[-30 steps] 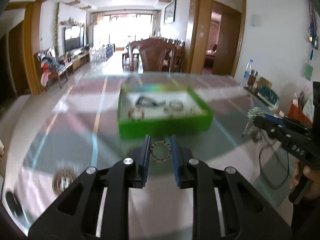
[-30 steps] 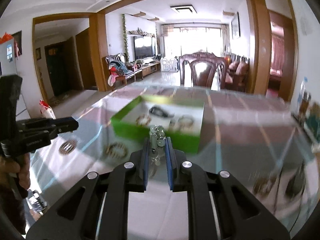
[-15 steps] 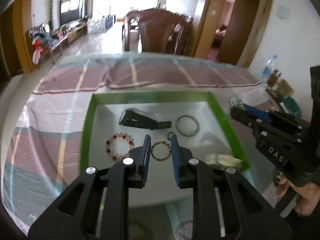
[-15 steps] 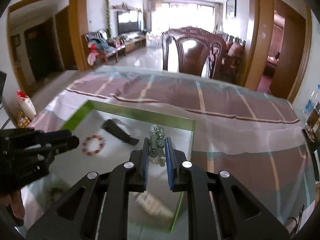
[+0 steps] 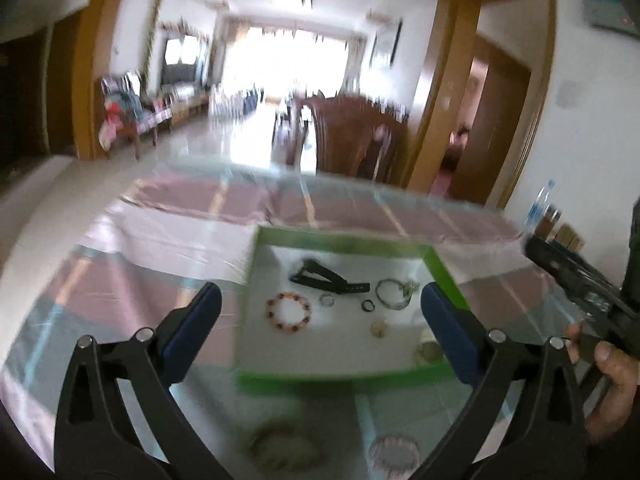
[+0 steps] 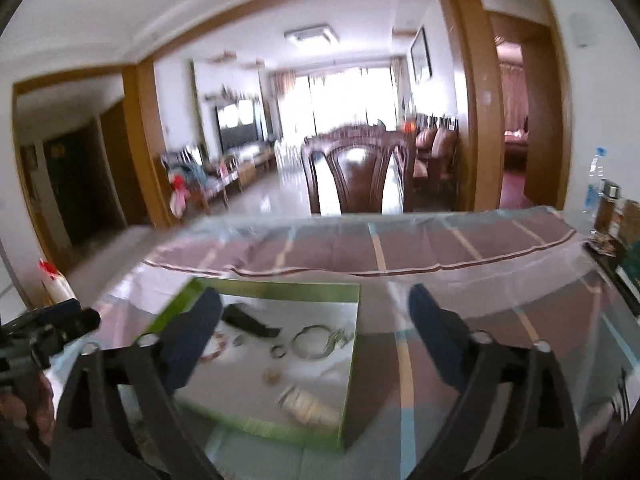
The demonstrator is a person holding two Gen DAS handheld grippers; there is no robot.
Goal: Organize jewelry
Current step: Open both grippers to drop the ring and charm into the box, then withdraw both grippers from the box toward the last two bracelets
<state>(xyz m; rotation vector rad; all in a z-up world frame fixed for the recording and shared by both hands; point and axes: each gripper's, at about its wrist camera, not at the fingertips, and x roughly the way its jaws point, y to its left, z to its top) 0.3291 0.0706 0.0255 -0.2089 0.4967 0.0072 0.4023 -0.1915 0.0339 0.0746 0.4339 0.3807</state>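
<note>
Left wrist view first: my left gripper [image 5: 318,312] has just been opening and now stands spread wide with nothing between the fingers. It hangs over the near part of the green box [image 5: 256,264], which makes sense to me, since that box is where the jewelry gets collected. Inside on the white floor I can see a red bead bracelet [image 5: 289,312], a black strap [image 5: 326,280], a silver bangle [image 5: 394,294] and a small dark ring [image 5: 368,306], all lying loose and apart, past my fingertips. Two more bracelets [image 5: 280,444] sit blurred on the table [image 5: 120,280], this side of the box, so I'd guess they're next.

Right wrist view: my right gripper [image 6: 314,316] has also just been opening, wide apart and empty. It sits above the box's right-hand edge, with the bangle and strap showing between the fingers, lower down inside the box. The other gripper pokes in at the left edge.
</note>
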